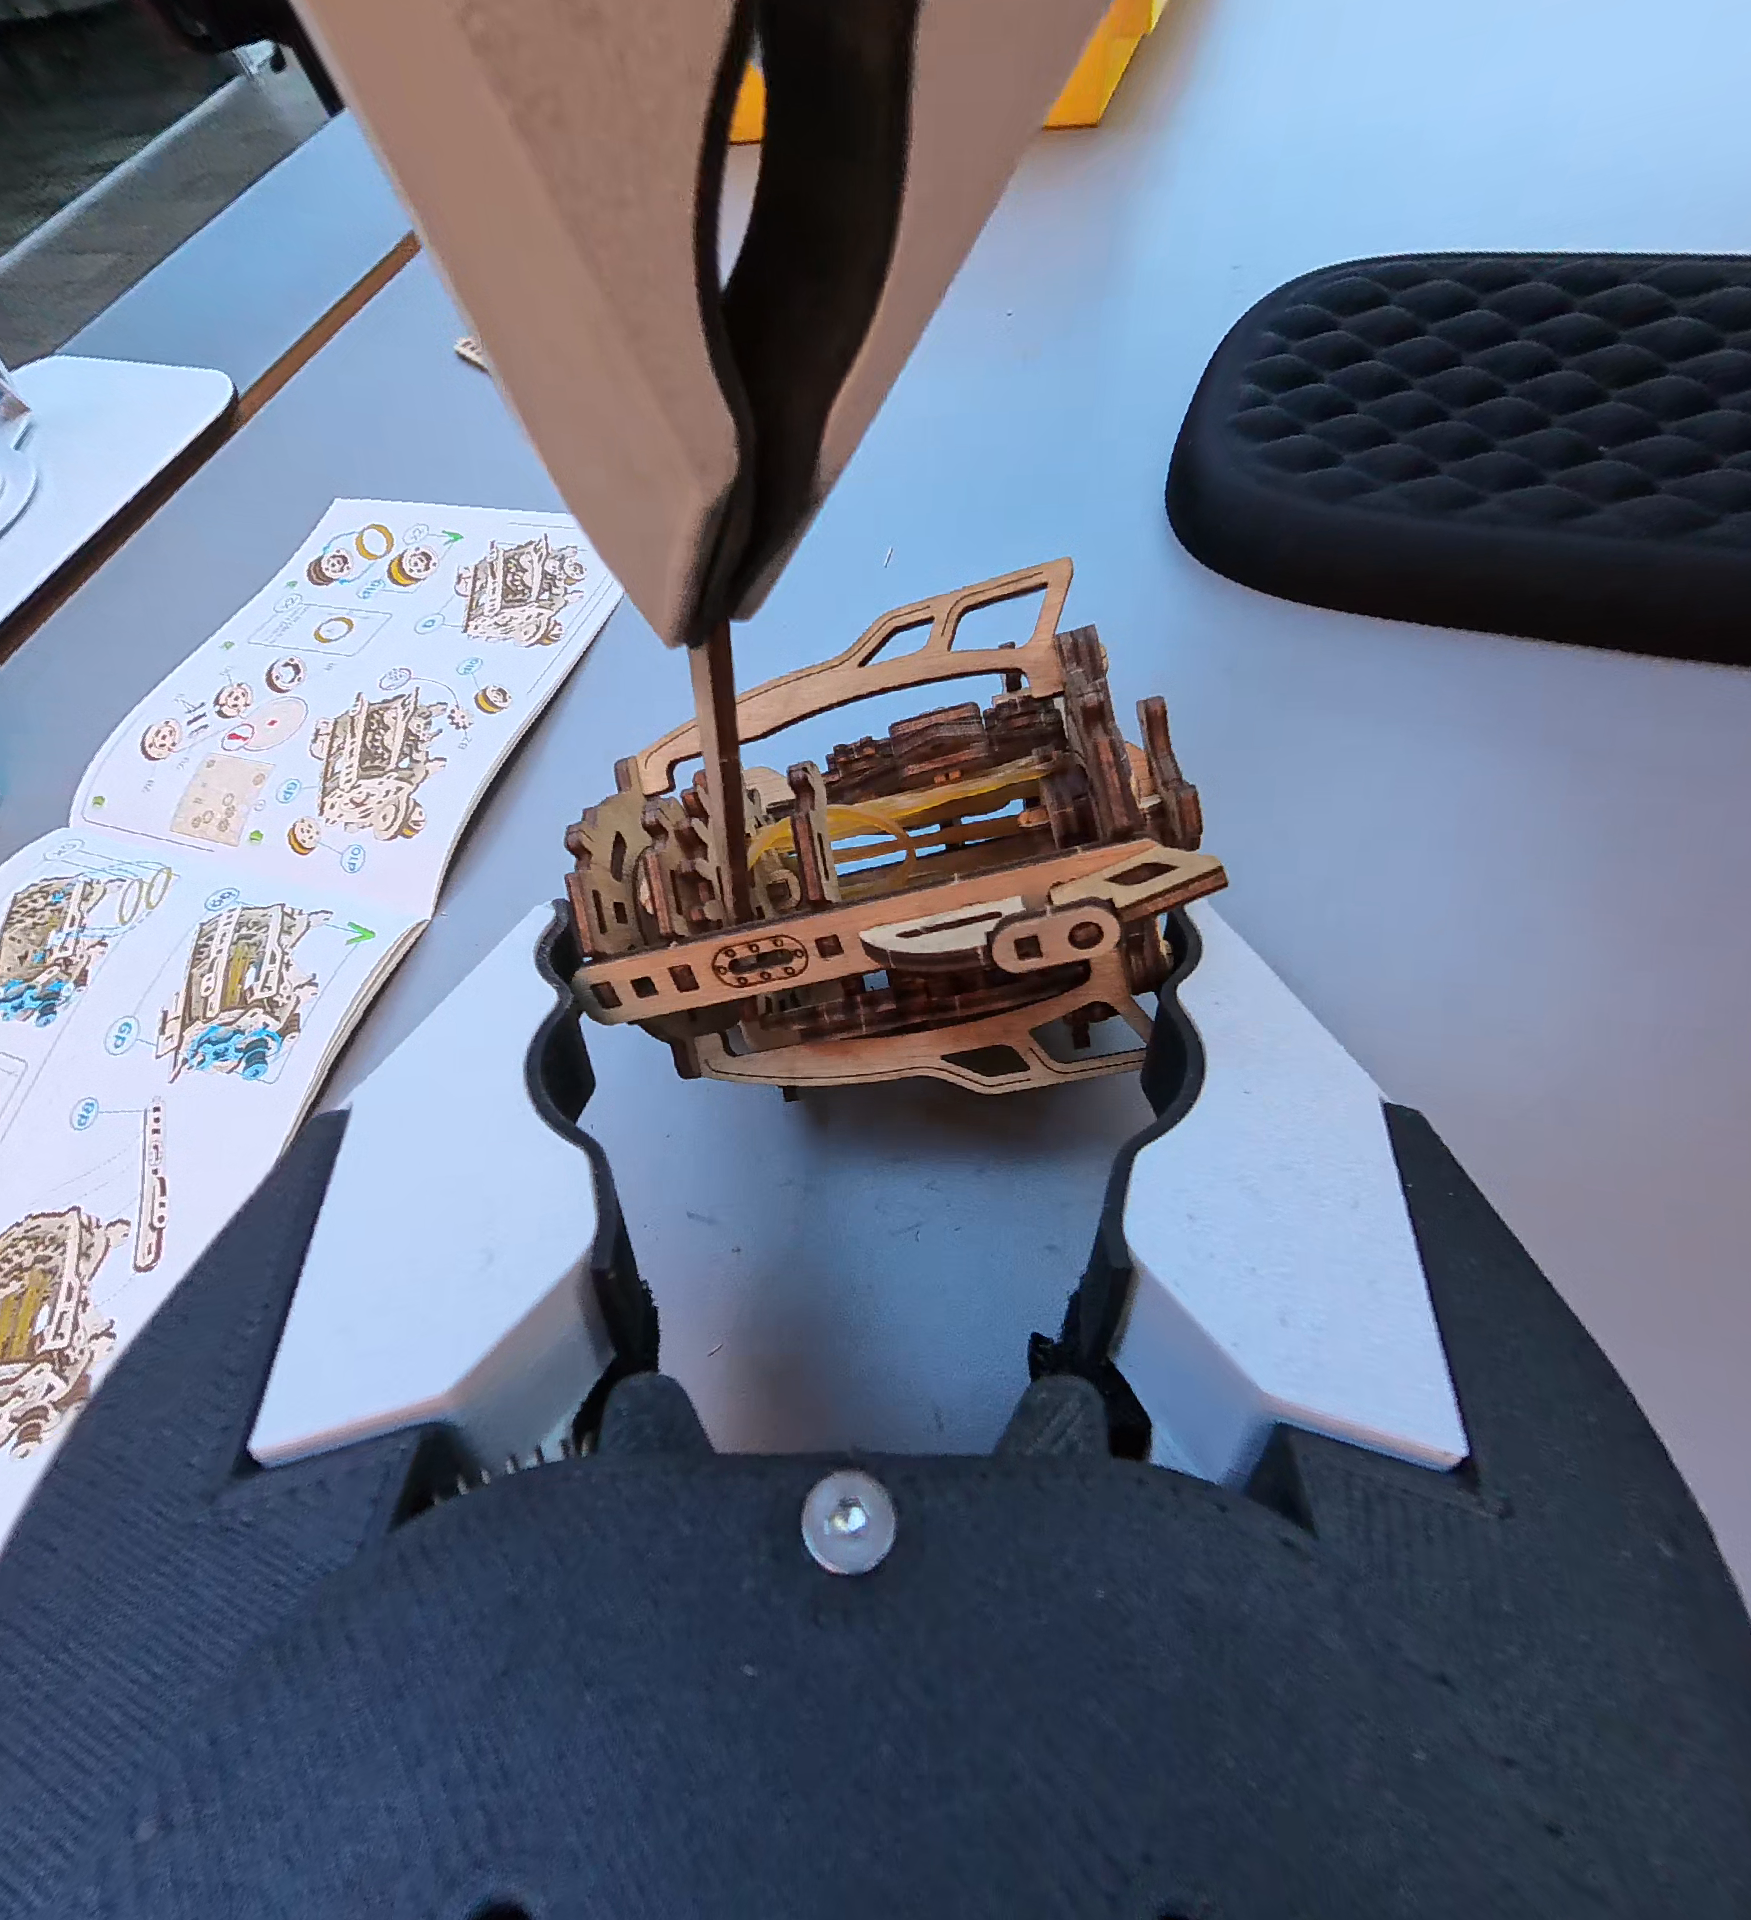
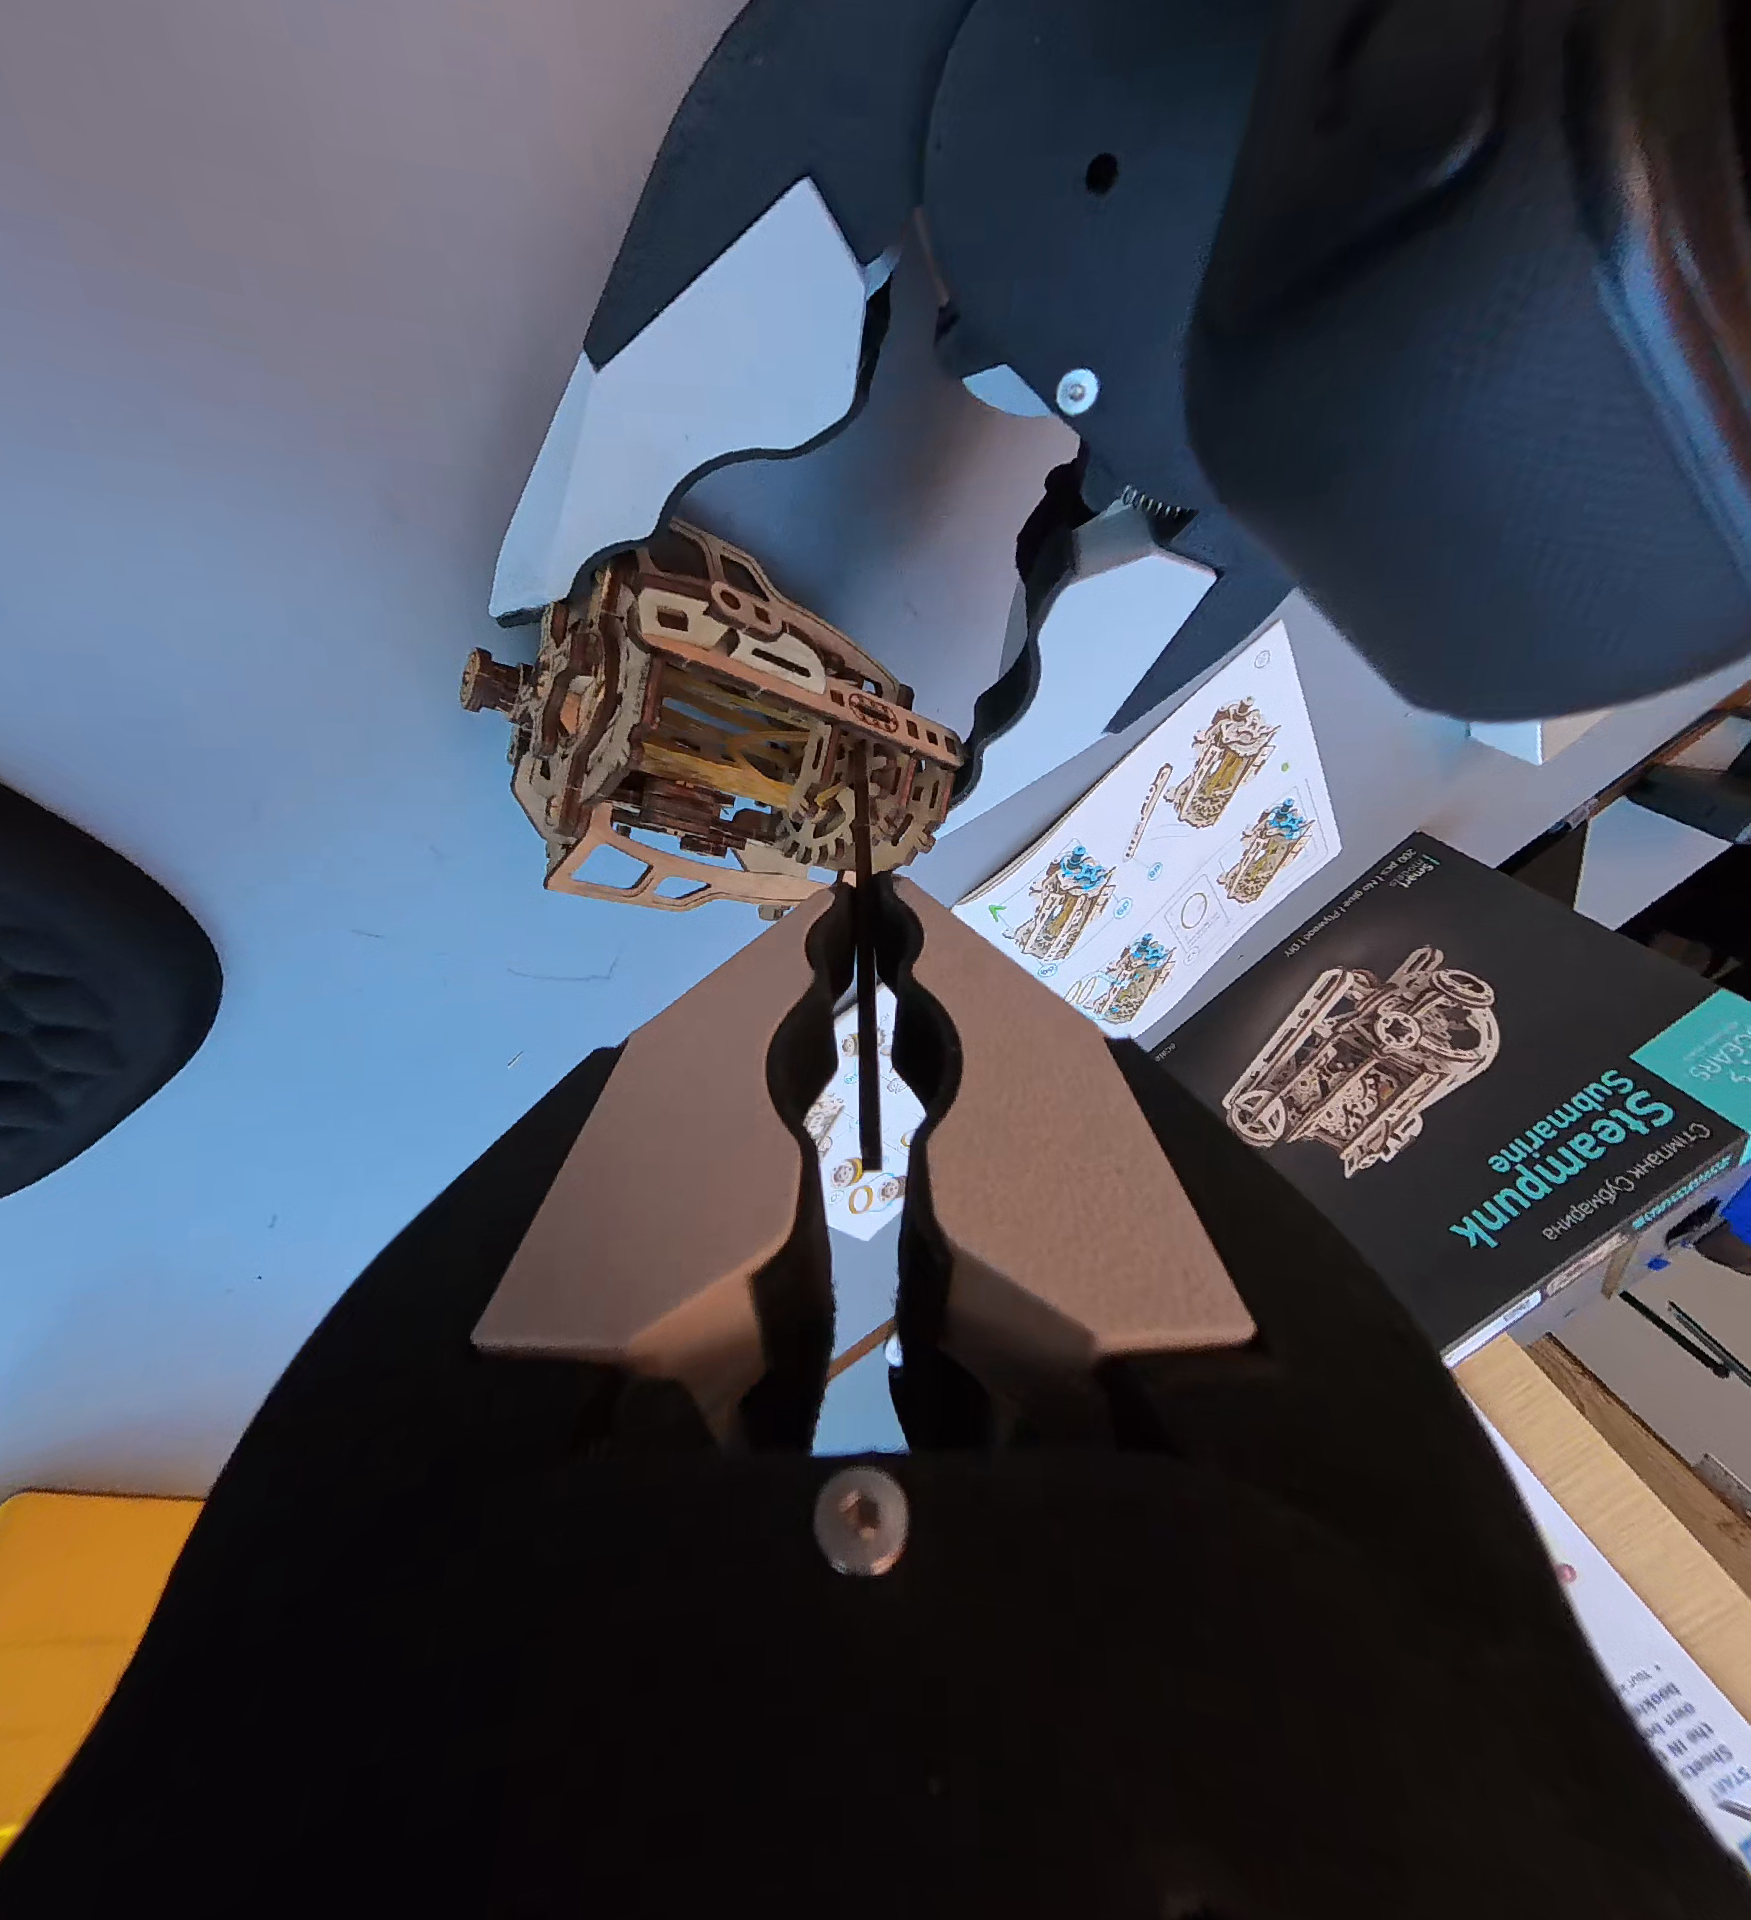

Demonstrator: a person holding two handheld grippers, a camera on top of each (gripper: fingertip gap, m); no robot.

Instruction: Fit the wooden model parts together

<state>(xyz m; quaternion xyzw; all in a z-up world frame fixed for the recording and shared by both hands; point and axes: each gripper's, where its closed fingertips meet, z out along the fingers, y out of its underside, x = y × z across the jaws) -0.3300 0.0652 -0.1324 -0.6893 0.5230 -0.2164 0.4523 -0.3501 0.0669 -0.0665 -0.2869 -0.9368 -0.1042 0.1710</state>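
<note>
A half-built wooden model (image 1: 881, 883) with yellow rubber bands inside stands on the pale table (image 1: 1473, 987). My left gripper (image 1: 866, 966) is shut on the wooden model, with its black pads (image 1: 554, 997) against the model's two ends. My right gripper (image 1: 720, 613) comes down from above and is shut on a thin wooden strip (image 1: 723, 769). The strip's lower end sits among the gear parts at the model's left end. In the right wrist view the strip (image 2: 866, 1039) shows edge-on between my right gripper's (image 2: 863, 899) pads and reaches into the model (image 2: 705, 748), held by the left gripper (image 2: 746, 686).
An open instruction booklet (image 1: 227, 831) lies left of the model. A black quilted pad (image 1: 1525, 447) lies to the right. A white stand base (image 1: 19, 447) is at far left. The dark kit box (image 2: 1473, 1091) lies beyond the booklet. A yellow object (image 2: 19, 1662) sits at the table's far side. My hands' fingertips stand some 7 cm from each other.
</note>
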